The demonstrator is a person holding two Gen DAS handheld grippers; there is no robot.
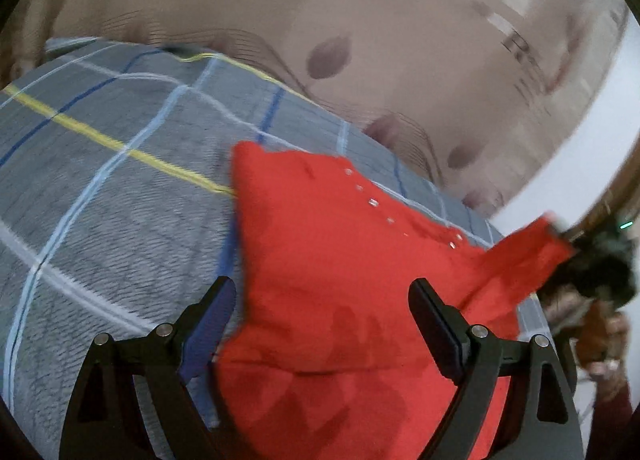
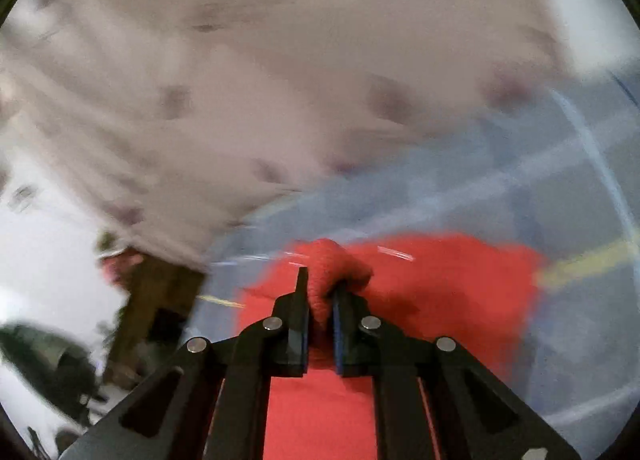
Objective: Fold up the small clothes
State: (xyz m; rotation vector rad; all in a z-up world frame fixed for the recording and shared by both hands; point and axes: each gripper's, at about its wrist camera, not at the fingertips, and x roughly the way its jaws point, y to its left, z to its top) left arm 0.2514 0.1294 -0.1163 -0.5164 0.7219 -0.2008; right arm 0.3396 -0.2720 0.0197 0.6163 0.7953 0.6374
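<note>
**Red garment lifted at one corner**

The red garment [image 1: 340,260] lies on the grey plaid bedspread [image 1: 112,188], a row of small pale buttons down its front. The right gripper [image 2: 320,292] pinches a bunched fold of it. The left gripper [image 1: 320,300] hovers spread wide, empty, over the cloth.

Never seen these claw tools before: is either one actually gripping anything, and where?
The right gripper pinches a bunched fold of the red garment; which part is unclear. The left gripper is open, holding nothing.
</note>
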